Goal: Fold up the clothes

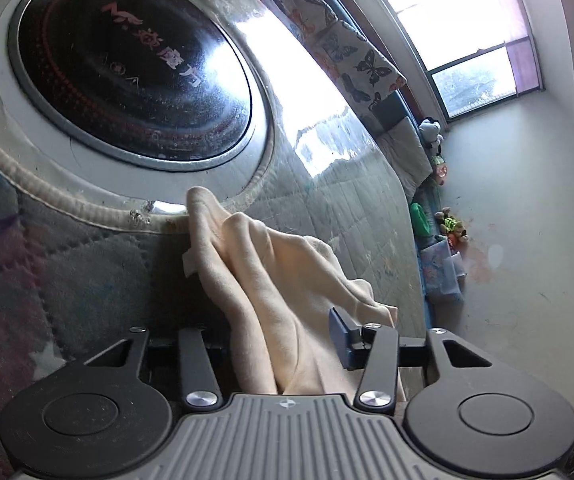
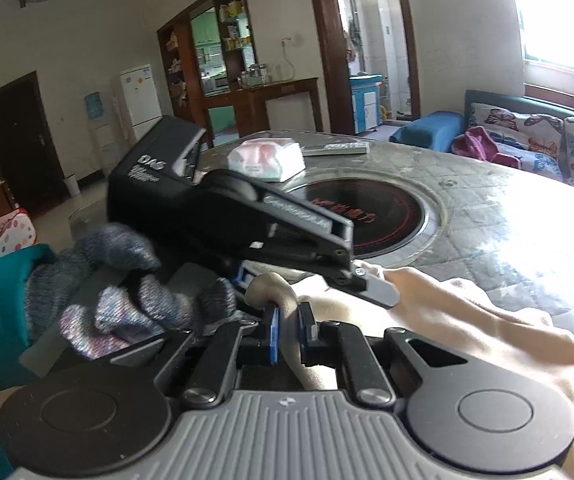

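on the quilted table (image 2: 487, 216), a crumpled cream garment (image 2: 467, 320) bunches in both grippers' clamped jaws.

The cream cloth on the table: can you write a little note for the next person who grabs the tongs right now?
Right tongs: shut on a bunched edge of the cream cloth.
Left tongs: the cloth runs up between the fingers; one pad shows beside it, the other is hidden, so grip unclear.
The cloth is lifted in ridges over the padded table, near the round black hotplate.
Done: no neat fold visible yet.
Left: lay it flat, fold it.
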`<state>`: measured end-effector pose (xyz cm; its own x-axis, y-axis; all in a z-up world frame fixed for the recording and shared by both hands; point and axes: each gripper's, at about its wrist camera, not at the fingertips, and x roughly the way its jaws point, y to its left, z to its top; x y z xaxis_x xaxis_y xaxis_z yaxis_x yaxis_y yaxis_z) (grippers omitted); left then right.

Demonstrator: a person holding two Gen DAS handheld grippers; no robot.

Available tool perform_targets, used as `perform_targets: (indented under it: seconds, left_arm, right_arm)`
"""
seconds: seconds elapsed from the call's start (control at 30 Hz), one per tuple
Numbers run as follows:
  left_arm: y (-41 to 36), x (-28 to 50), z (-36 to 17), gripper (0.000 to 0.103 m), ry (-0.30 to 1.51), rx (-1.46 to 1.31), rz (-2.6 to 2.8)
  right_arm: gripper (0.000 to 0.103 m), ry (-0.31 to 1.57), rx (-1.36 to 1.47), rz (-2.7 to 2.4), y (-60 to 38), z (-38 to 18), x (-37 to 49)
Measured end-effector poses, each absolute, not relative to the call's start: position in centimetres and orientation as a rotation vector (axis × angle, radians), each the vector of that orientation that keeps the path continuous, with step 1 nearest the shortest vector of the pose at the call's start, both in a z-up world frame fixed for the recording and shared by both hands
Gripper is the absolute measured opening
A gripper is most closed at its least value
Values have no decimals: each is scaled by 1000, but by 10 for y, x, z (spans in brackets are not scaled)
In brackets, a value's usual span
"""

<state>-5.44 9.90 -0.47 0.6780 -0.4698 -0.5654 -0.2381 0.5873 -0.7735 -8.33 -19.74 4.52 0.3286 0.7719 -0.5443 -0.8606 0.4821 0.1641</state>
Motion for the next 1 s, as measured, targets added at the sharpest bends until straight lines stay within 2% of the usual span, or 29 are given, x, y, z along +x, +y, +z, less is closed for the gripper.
perform_targets:
  seconds: [0.1, 0.2, 0.27, 0.5, 0.53, 0.57, 0.63, 1.0]
  left_arm:
    - [99, -54, -7, 23, 859, -938, -149]
    - [99, -55, -9, 18, 859, -918, -150]
    - [99, -55, -8, 18, 859, -910, -151]
    - [95, -51, -5, 18, 861, -874, -155]
    - [94, -51, -5, 18, 861, -862, -155]
    - [93, -50, -4, 18, 861, -852, -156]
    - [90, -49, -3, 18, 862, -832, -157]
    - [79, -44, 3, 18, 872, -740, -147]
  right_arm:
    - [9, 618, -169, 1075, -197, 43, -84]
    - [12, 625, -149, 1069, -203, 43, -83]
    - [20, 629, -134, 1054, -214, 44, -82]
    - [22, 627, -95, 839, -272, 46, -66]
    - [24, 627, -96, 789, -280, 45, -61]
    - [31, 628, -101, 737, -289, 43, -55]
    - [36, 639, -90, 641, -305, 36, -40]
    - [37, 736, 77, 552, -343, -4, 18]
